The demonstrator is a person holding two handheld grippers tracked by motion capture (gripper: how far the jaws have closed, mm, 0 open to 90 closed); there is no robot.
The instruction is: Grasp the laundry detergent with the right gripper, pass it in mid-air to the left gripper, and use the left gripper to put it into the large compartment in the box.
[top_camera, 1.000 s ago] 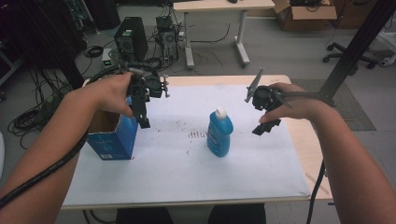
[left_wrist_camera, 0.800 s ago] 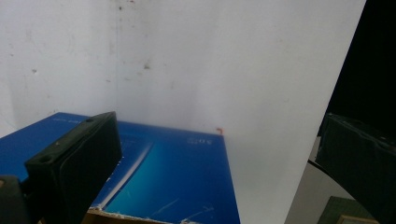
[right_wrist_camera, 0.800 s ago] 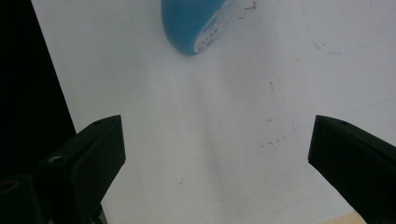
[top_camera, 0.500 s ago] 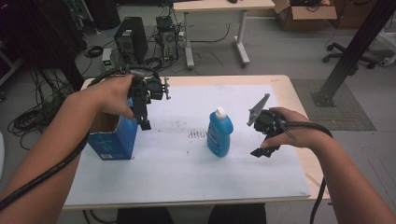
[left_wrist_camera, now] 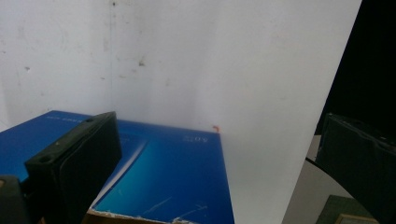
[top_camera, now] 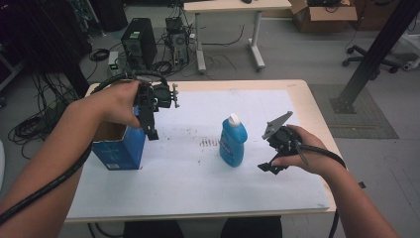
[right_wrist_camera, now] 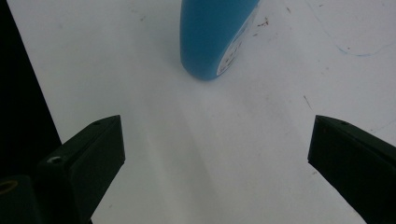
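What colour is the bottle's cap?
White, on the blue bottle; clearest in the high view.

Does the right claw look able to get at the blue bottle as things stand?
Probably yes. The right claw is open and aimed at the blue bottle, which stands upright on the white sheet with only bare sheet between them.

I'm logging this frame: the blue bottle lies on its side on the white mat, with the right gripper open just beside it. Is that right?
Not quite. The blue bottle stands upright on the white mat, cap up, as the high view shows. The rest holds: the right gripper is beside it, and the right gripper view shows its jaws spread wide.
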